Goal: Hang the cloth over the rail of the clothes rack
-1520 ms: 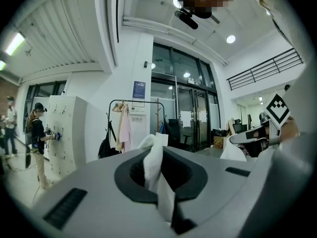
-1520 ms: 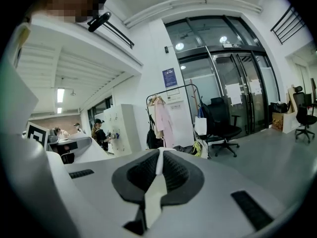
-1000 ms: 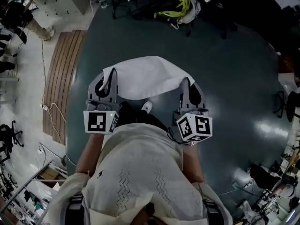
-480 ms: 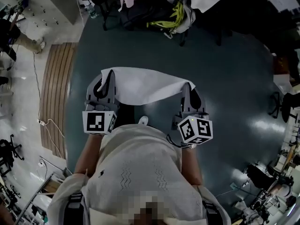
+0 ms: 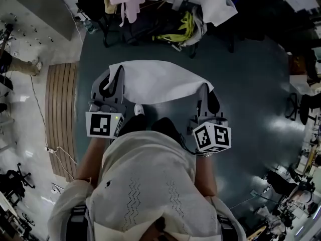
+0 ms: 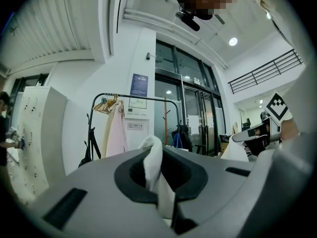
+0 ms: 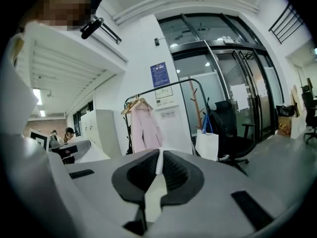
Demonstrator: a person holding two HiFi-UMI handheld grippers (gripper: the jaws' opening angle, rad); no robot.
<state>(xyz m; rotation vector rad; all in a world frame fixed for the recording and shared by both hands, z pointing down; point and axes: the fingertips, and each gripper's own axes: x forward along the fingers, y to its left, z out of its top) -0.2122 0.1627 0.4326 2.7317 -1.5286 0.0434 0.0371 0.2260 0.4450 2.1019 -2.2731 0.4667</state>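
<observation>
Cloth: the white rectangular fabric cloth (image 5: 158, 82) hangs stretched between my two grippers, held above the floor in front of the person and well apart from the rack.
Left gripper: the grey two-jaw left gripper (image 5: 116, 77) has its jaws pressed together on the cloth's left corner. In its own view I see a white fold (image 6: 152, 165) standing up between the pads.
Right gripper: the grey two-jaw right gripper (image 5: 204, 90) pinches the opposite corner, with a thin white strip (image 7: 157, 182) caught in the closed jaws.
Rack: the black metal-tube clothes rack (image 6: 138, 96) stands ahead against a white wall, and a pale pink garment (image 6: 116, 133) hangs on hangers near the left end of its rail.
Floor: a dark blue-grey glossy floor (image 5: 241, 84) lies under the cloth, with a brown slatted wooden board (image 5: 60, 109) to the left and pale flooring beyond it.
Room: tall glass doors (image 7: 233, 98) stand right of the rack, and a white tote bag (image 7: 207, 144) sits by a black office chair (image 7: 235, 143).
Views: only the head view gives me the cloth's full span and the person's white knit top (image 5: 150, 185). Only the gripper views show me the rack's rail (image 7: 163, 89) and the doors.
</observation>
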